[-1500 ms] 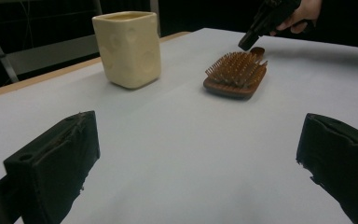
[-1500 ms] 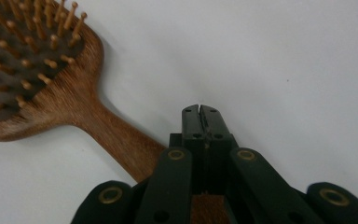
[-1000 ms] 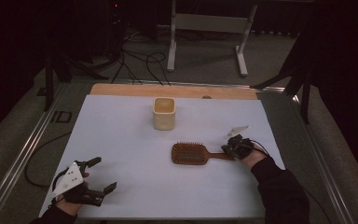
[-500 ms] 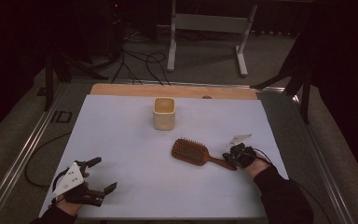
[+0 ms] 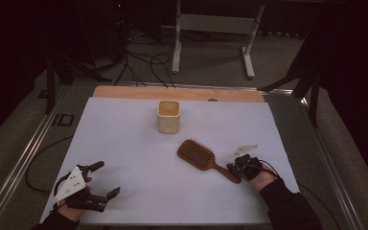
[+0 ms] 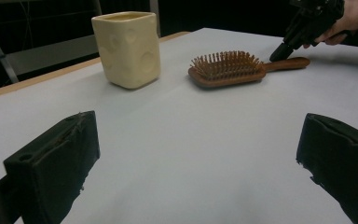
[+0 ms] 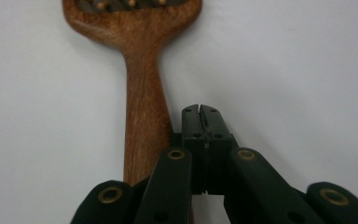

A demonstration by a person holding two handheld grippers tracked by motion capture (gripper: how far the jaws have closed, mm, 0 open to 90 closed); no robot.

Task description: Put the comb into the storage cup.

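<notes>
While one hairbrush lies flat, one cup stands.

Setting: dim room, its far side at 12 o'clock lost in darkness.

Table: flat top under a white sheet; a bare wooden strip shows along the far edge at 12 o'clock. Metal rails run along the 9 and 3 o'clock sides.

Floor: grey carpet, seen all round the table.

Furniture: pale metal stand with two legs at 12 o'clock; dark frame legs at 10 o'clock and again at 2 o'clock.

Cables: black loops on the carpet at 11 o'clock.

Light: weak, falling mostly on the white sheet; a small red lamp glows at 11 o'clock.
</notes>
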